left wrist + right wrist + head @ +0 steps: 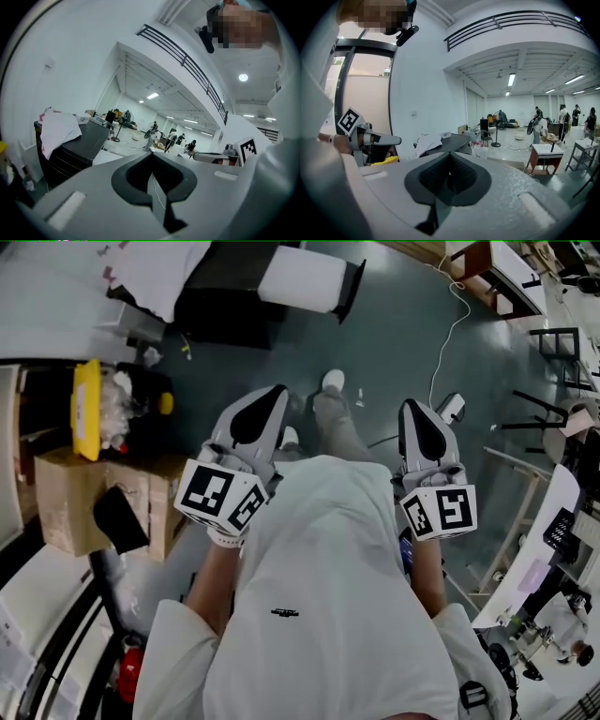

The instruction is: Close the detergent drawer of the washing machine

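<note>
Dark floor [394, 334] fills the upper frame of the head view, and the person's white shirt [319, 615] fills the lower centre. Cardboard boxes [70, 493] sit at the left edge.

Left gripper [275, 397] and right gripper [410, 411] are side by side at centre, pointing out over open floor. Both pairs of jaws are together, with nothing between them.

Washing machine and detergent drawer appear in no view.

Judgement: approach stage, drawer not yet reached. Next: find and face the machine, set the closed jaw tips against the drawer front, push straight in.
</note>
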